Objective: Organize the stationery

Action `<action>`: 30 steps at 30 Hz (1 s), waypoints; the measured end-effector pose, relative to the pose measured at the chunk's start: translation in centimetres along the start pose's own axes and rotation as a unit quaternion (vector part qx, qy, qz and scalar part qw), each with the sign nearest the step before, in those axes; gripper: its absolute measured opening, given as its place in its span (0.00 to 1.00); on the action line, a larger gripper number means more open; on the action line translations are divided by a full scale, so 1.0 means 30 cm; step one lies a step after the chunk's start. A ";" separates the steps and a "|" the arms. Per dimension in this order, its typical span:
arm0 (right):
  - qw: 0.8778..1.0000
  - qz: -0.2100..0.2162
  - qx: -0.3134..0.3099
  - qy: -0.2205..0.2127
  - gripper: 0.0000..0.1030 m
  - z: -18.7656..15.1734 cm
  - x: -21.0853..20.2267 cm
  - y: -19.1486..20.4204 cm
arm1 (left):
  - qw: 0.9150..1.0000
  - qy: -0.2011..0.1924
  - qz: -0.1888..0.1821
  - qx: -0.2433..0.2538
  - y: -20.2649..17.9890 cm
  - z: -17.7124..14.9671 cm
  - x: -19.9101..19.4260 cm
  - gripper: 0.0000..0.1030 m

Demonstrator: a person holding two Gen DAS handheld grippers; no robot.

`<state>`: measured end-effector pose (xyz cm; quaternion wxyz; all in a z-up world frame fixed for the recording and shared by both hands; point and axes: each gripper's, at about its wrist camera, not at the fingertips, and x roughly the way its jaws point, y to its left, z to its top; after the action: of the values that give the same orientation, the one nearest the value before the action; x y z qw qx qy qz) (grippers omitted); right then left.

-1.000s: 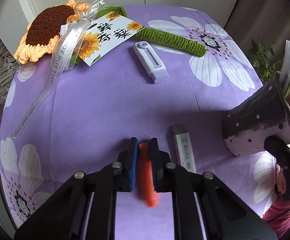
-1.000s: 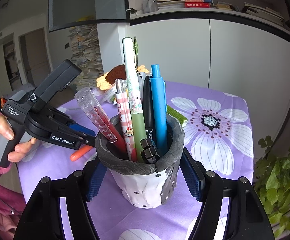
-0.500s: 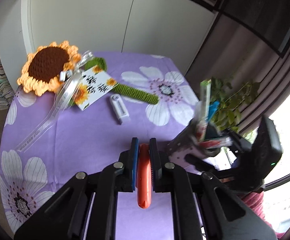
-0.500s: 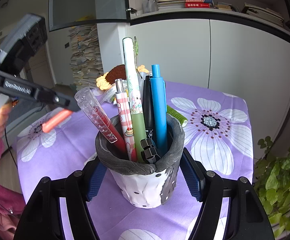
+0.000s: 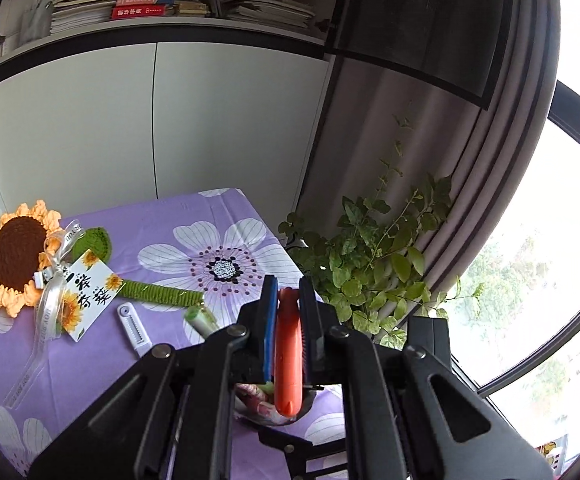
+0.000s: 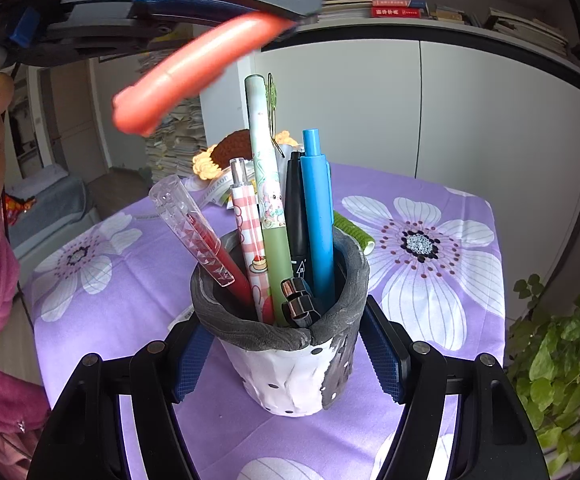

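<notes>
Overhead, the left gripper (image 5: 288,300) clamps an orange pen (image 6: 194,72), whose long axis slants down toward the pen cup (image 6: 286,332), its free end up and left of the rim. The right gripper (image 6: 288,356) grips that cup on the purple tablecloth (image 6: 430,304).

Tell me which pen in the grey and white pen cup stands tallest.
The pale green pen with the cartoon print in the pen cup; its top rises above the blue pen and the pink checked pen.
</notes>
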<state>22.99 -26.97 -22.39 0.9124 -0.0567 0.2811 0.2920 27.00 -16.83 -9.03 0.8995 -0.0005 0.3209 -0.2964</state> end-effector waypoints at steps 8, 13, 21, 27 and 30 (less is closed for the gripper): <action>1.000 0.000 -0.001 -0.001 0.70 0.002 -0.003 0.009 | 1.000 0.004 -0.002 -0.009 0.011 -0.037 0.090 0.08; 1.000 0.000 -0.001 -0.001 0.70 0.002 -0.004 0.009 | 1.000 -0.002 -0.007 -0.021 0.024 -0.045 0.113 0.08; 1.000 0.000 0.001 0.000 0.70 0.002 -0.004 0.005 | 1.000 0.006 -0.003 -0.015 0.033 -0.073 0.119 0.08; 1.000 0.000 0.000 0.000 0.70 0.005 -0.006 0.005 | 0.999 0.003 -0.005 -0.036 0.075 -0.070 0.077 0.08; 1.000 0.002 -0.001 0.001 0.70 0.006 -0.005 0.004 | 0.999 -0.020 0.007 -0.044 0.100 -0.066 0.015 0.08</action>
<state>22.92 -26.90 -22.16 0.9115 -0.0571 0.2819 0.2939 27.73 -14.21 -11.43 0.9070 -0.0436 0.3159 -0.2752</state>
